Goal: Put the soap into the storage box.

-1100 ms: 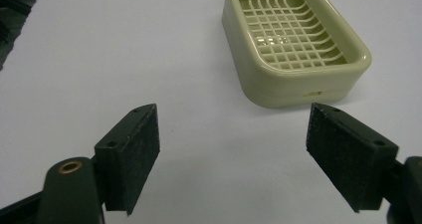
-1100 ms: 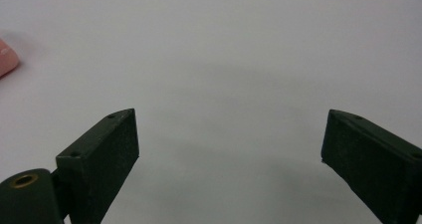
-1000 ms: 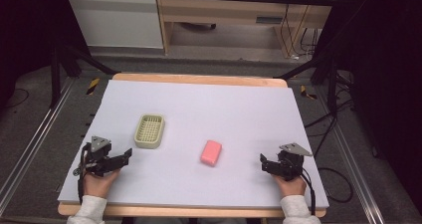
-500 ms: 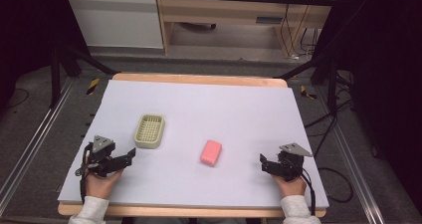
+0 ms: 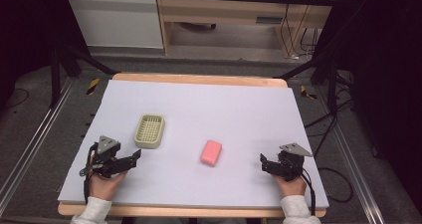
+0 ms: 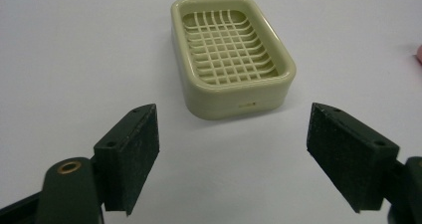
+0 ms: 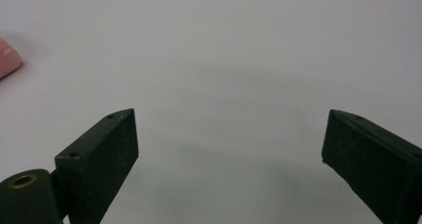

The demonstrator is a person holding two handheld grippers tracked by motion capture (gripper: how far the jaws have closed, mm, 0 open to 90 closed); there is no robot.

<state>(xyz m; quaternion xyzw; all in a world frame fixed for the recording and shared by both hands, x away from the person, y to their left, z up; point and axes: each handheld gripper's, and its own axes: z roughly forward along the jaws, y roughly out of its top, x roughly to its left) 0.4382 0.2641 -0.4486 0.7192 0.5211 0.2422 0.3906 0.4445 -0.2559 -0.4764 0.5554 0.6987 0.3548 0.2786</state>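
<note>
Lying just ahead of the left gripper's (image 6: 233,149) open jaws, soap dish (image 6: 230,55).

One cream soap dish (image 5: 150,131) is counted ahead of the left gripper (image 5: 133,157); one pink soap bar (image 5: 212,152) between two grippers; right gripper (image 5: 263,162).

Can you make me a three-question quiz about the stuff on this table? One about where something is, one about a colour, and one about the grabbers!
1. The soap dish sits nearest to: A the left gripper, B the right gripper, C the table's far edge.
2. The soap bar is: A blue, B pink, C black.
3. The left gripper's jaws are: A shut on the dish, B shut empty, C open.

Answers: 1 A, the dish lies just ahead of the left gripper. 2 B, it looks pink on the white table. 3 C, the jaws stand wide apart with nothing between them.
</note>
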